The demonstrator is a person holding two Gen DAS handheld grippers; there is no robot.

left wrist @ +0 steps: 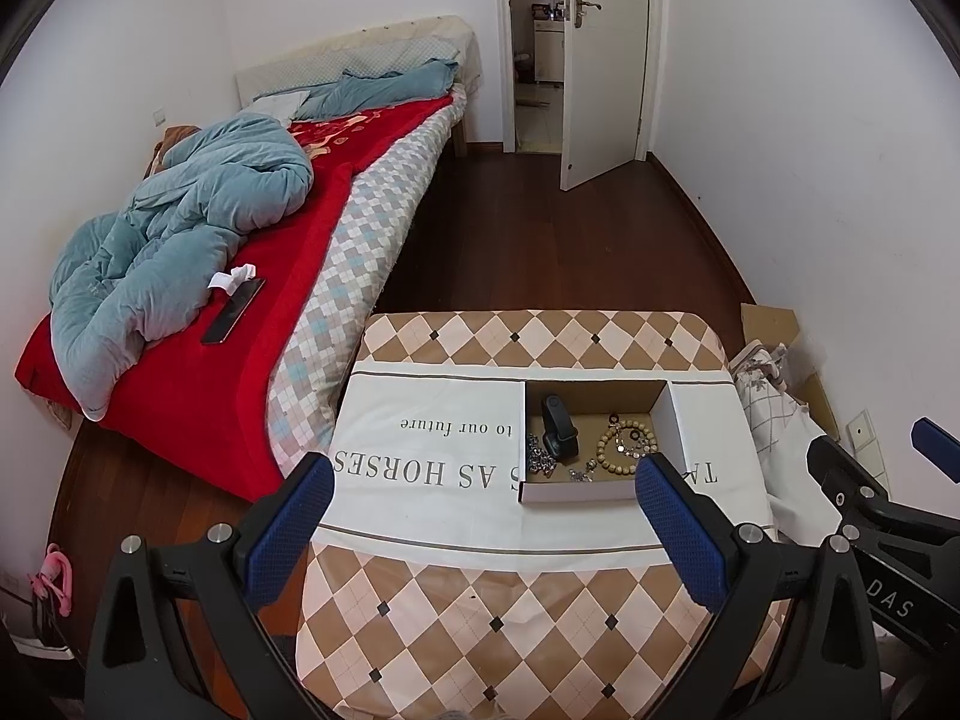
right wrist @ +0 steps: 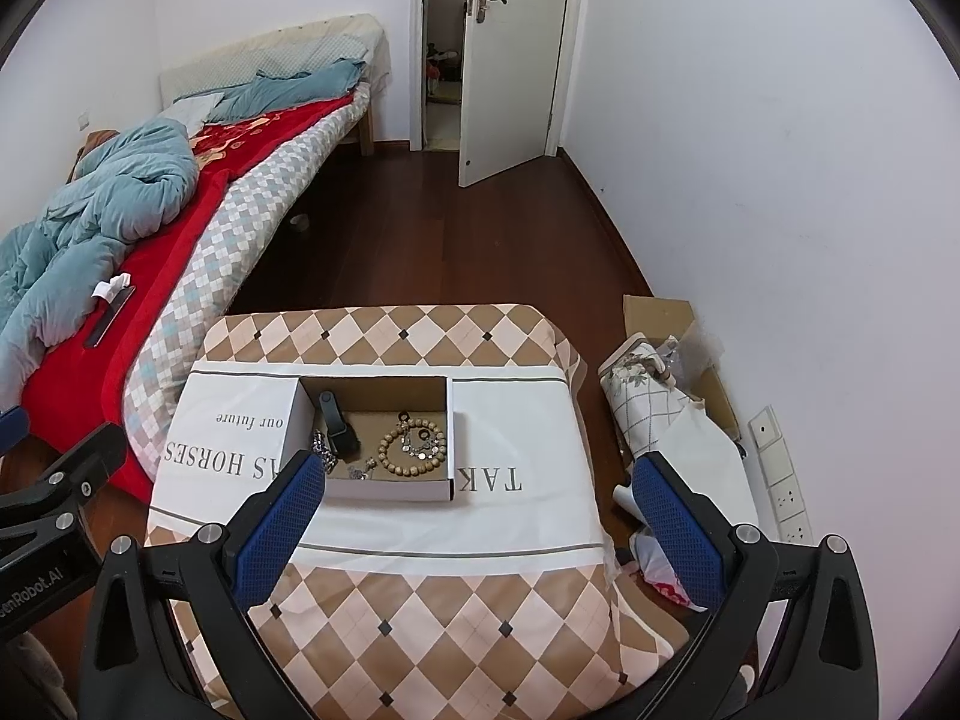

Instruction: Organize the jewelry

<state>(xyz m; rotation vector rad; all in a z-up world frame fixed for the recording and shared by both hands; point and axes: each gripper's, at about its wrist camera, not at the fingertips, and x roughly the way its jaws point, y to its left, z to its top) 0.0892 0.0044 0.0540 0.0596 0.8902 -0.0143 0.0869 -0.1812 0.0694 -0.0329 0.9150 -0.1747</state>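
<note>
A: Status? Both claws wide apart, nothing held: left claw [left wrist: 483, 483], right claw [right wrist: 474, 483], both hovering at near edge of table [right wrist: 420, 612].

B: Jewelry all sits in open cardboard box [right wrist: 384, 489] on the white cloth: wooden bead bracelet [right wrist: 393, 456], black watch [right wrist: 339, 423], silver chain [right wrist: 324, 450], small charm piece [right wrist: 414, 441].

A: Fits either sorted or pending; can't tell.

B: If going in: descend vertically, box walls are low but close, items are bunched. Free cloth L/R of box; bed to left, clutter by wall to right.
</note>
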